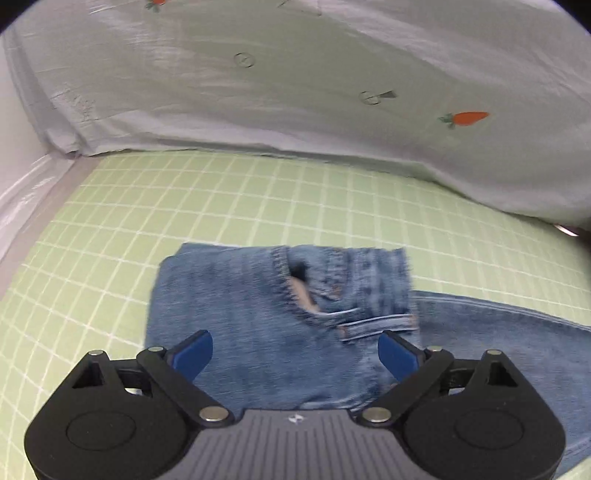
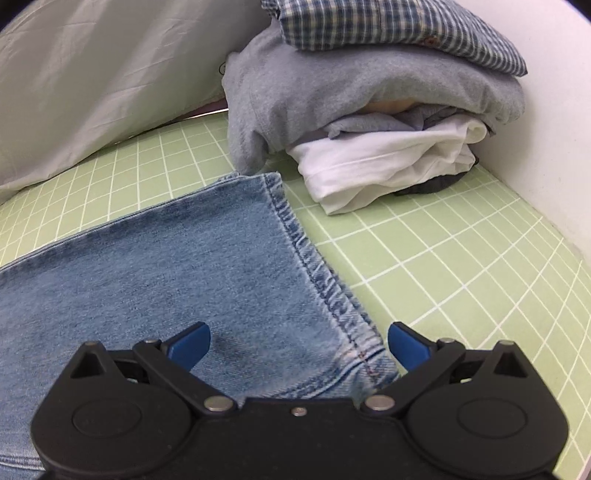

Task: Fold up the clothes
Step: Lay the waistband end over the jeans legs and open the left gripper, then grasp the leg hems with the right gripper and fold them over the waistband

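- The left gripper (image 1: 295, 354) points down at a pair of blue jeans (image 1: 258, 325) lying on a green mat with a white grid (image 1: 110, 229). Its two blue-tipped jaws stand wide apart, and neither pad presses on the cloth.
- The waistband end of the jeans lies just ahead of these jaws, folded over. A belt loop (image 1: 376, 325) sits just ahead of the right-hand pad, and a pocket opening (image 1: 303, 288) gapes a little farther ahead.
- Beyond the jeans, past a bare strip of mat, lies a pale bedcover printed with small orange carrots (image 1: 469, 118).
- The right gripper (image 2: 299, 345) hangs over the hem end of the jeans (image 2: 166, 277). Its jaws are also spread wide, holding nothing.
- The stitched hem (image 2: 314, 266) runs from ahead of the jaws back toward the right-hand pad.
- Farther ahead and to the right stands a stack of folded clothes (image 2: 369, 110): a checked shirt (image 2: 406, 33) on top, a grey garment (image 2: 332, 85) under it, a white one (image 2: 388, 162) near the bottom.
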Motion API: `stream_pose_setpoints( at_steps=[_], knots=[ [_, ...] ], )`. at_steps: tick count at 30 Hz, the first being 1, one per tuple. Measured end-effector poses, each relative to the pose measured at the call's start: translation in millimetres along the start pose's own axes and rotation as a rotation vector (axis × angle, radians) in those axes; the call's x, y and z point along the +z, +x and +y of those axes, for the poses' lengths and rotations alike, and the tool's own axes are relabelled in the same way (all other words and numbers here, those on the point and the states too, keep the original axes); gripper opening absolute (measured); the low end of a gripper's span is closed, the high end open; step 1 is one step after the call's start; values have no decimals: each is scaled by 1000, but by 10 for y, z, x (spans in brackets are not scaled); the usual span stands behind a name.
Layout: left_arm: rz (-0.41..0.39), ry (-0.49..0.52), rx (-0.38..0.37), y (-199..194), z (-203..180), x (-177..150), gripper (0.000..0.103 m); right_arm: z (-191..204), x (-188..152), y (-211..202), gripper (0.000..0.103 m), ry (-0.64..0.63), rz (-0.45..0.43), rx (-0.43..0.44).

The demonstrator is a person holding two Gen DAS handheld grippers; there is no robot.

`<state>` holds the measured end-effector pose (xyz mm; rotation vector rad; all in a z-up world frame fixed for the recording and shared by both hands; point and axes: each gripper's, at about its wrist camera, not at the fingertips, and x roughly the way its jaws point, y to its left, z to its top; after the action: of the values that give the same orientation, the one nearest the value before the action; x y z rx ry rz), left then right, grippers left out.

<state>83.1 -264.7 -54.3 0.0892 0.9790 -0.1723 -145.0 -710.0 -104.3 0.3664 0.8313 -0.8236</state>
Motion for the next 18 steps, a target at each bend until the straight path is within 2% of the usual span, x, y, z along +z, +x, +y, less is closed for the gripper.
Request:
stream_pose_setpoints(
  at_steps=[3,6,8,14,16,17,18],
  knots=[
    [74,-54,42,219,185,-68,96,-9,-13,94,103,16,22,28],
    [102,-28,101,355,242,-182,101,-22,-23,138,103,39,30,29],
    [90,-46,105,381,264,-218,103,-17,-23,147,103,47,33,26],
    [120,-102,91,551,304,-235,103,19,12,146,102,63,71,15],
    [120,-119,75,575,336,-250,103,54,43,113,89,48,83,33],
    [116,-125,68,575,348,-261,103,74,55,91,75,36,85,46],
    [112,-130,62,575,360,-273,103,89,65,60,53,24,85,69]
  ],
)
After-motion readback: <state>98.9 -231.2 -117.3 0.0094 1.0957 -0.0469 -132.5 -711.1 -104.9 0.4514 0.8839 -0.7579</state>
